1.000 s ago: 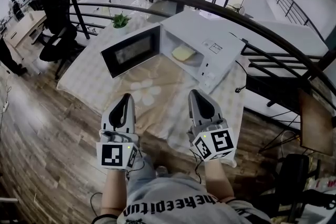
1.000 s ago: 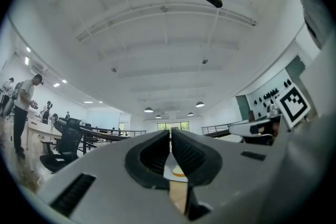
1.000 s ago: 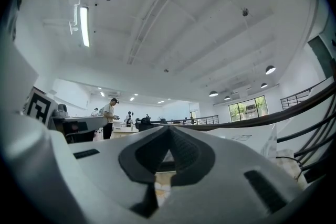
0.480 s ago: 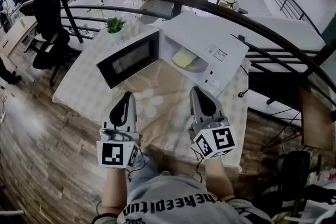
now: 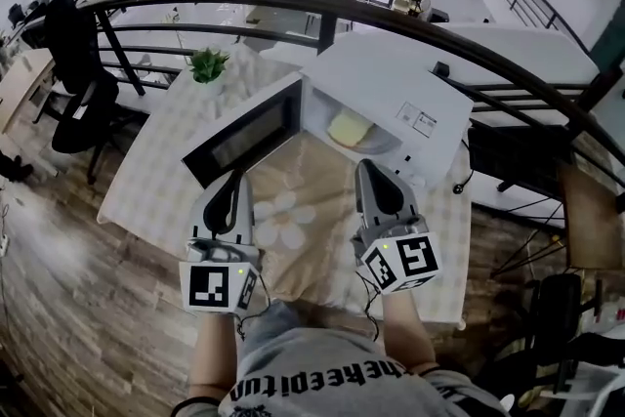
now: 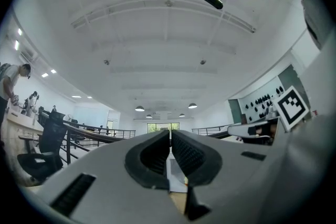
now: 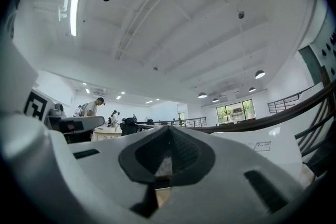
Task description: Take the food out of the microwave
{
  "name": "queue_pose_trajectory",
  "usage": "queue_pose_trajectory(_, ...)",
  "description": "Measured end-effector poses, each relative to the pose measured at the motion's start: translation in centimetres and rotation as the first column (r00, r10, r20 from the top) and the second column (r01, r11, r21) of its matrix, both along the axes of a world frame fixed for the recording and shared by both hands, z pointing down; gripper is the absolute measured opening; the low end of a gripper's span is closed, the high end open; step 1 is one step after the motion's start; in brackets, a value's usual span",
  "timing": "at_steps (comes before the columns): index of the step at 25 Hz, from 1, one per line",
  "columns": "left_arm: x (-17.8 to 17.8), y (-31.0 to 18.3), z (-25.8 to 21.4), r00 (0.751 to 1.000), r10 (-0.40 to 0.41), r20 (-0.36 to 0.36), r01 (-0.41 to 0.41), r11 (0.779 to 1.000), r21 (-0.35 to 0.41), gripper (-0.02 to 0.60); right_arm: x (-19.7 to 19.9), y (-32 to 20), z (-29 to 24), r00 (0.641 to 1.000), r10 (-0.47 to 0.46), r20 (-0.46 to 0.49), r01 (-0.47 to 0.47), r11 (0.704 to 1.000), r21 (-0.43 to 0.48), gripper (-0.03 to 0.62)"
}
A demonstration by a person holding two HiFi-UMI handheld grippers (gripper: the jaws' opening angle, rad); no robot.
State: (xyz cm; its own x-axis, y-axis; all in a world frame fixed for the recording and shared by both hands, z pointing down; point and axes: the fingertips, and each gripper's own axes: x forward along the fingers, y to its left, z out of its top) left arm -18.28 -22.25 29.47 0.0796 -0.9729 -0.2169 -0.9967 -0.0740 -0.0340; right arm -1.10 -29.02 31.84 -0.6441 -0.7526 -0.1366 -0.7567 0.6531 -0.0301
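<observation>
A white microwave (image 5: 395, 93) stands on the table with its door (image 5: 244, 127) swung open to the left. Inside lies the yellow food (image 5: 349, 127) on a pale plate (image 5: 381, 144). In the head view my left gripper (image 5: 235, 178) is shut and empty, and points at the lower edge of the door. My right gripper (image 5: 366, 166) is also shut and empty, just short of the microwave's opening and below the food. The left gripper view shows the left gripper (image 6: 170, 134) with jaws together, and the right gripper view shows the same of the right gripper (image 7: 169, 128).
The table's checked cloth (image 5: 146, 181) carries a small potted plant (image 5: 207, 63) at its far left corner. A dark curved railing (image 5: 293, 3) runs behind the microwave. A black office chair (image 5: 73, 103) stands on the wooden floor (image 5: 68, 288) to the left.
Both grippers have moved forward toward the microwave, side by side and still shut. The table and the microwave now stand closer in the head view.
</observation>
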Motion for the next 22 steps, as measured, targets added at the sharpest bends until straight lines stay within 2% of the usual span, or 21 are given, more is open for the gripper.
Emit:
queue_pose_trajectory(11,-2.2,-5.4,1.2,0.994,0.107,-0.016,-0.108,0.994,-0.024,0.012,-2.5,-4.6,1.8,0.995,0.092,-0.038,-0.093,0.995,-0.031,0.005)
queue_pose_trajectory(22,-2.8,-8.7,4.0,0.979,0.202,-0.032,-0.204,0.977,-0.061,0.012,-4.0,-9.7,7.6,0.963,0.143,-0.23,-0.164,0.984,-0.073,0.011)
